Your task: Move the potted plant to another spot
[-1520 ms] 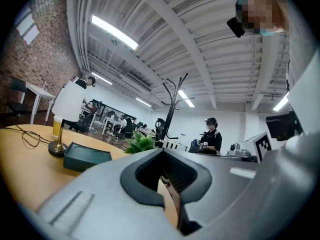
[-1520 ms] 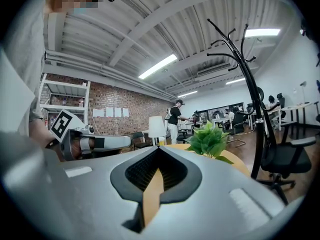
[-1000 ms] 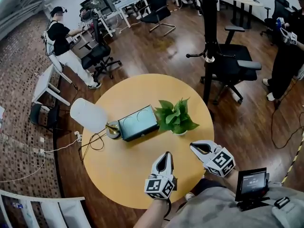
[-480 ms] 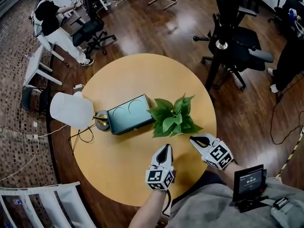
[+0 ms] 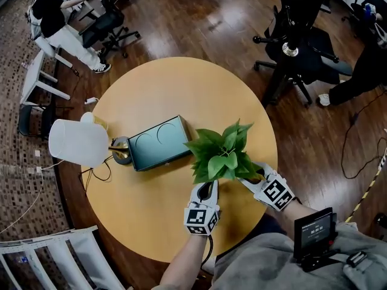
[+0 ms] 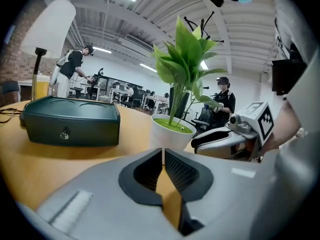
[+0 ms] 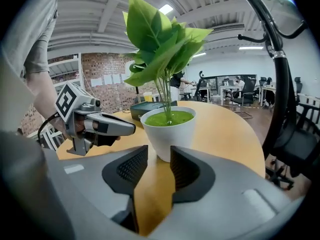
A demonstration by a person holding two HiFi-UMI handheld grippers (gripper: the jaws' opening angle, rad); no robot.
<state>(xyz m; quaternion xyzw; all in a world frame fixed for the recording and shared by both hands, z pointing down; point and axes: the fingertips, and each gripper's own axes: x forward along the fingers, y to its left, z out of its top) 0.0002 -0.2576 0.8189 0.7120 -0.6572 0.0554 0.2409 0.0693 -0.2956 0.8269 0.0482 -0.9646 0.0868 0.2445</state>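
The potted plant, green leaves in a white pot, stands on the round wooden table near its front right edge. My left gripper is shut and empty, just short of the pot on its left side. My right gripper is opening; the pot's base sits right at its parted fingertips and the pads do not press on it. In the head view the left gripper lies beside the leaves, and the right gripper's tips are hidden under them.
A dark green box lies left of the plant, with a white-shaded lamp and its cable beyond it. A black coat stand and office chairs stand past the table's far right. A person works at the far left.
Both grippers have come down and forward to the plant. The right one's tips now lie under the leaves, and the left one's tip has reached the foliage.
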